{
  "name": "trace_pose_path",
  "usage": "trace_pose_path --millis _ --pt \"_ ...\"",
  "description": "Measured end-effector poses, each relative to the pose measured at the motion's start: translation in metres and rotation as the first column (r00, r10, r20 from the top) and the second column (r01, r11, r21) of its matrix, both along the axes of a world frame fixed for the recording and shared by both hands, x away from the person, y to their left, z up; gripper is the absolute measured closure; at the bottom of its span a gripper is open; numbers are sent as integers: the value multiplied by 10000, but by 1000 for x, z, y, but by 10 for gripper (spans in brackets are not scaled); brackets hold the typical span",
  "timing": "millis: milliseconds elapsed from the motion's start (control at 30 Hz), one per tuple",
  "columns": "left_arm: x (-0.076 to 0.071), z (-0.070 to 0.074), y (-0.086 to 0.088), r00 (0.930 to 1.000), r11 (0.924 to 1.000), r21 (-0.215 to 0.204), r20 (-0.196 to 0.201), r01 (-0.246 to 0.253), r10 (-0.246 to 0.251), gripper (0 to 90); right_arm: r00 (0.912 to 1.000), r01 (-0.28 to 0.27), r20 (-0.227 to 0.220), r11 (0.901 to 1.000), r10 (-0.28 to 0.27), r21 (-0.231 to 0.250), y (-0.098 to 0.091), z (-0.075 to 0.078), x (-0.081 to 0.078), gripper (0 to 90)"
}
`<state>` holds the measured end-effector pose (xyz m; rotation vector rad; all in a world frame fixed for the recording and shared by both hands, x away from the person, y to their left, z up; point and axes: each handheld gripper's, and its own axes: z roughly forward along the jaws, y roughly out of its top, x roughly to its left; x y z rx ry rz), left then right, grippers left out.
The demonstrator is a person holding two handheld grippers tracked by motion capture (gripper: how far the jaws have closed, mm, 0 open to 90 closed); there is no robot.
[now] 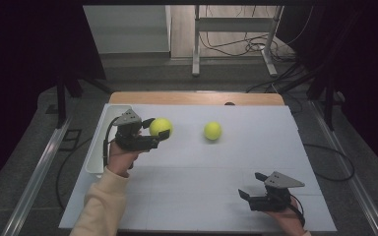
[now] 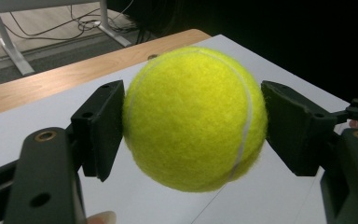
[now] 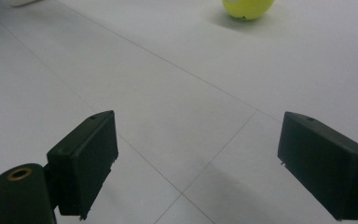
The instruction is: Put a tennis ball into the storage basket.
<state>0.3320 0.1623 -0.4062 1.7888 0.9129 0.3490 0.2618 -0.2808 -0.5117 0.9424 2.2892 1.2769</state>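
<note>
The left tongs [image 1: 160,133] grasp a tennis ball [image 1: 161,127] across its middle, at centre-left of the high view, apparently lifted clear of the white table [image 1: 202,187]. The right tongs [image 1: 248,191] wait released at lower right, aimed toward the second tennis ball [image 1: 212,130] resting mid-table.

White table [image 1: 202,196], ball [image 1: 212,131], tray [image 1: 98,147]

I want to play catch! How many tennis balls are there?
2. One tennis ball is held between the jaws of the left hand-held gripper, near the white tray. The other ball sits alone on the white table, farther back.
</note>
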Motion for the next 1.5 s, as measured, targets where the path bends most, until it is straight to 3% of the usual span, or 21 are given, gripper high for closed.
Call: trace_pose_path --millis 700,1500 --pt "3 0 24 9978 9976 -198 -103 -662 660 265 10000 11 9 10000 -11 -15 0 0 0 127" --pt "7 -2 50 9906 9896 -453 -216 -1362 1354 265 10000 17 8 10000 -17 -27 0 0 0 127"
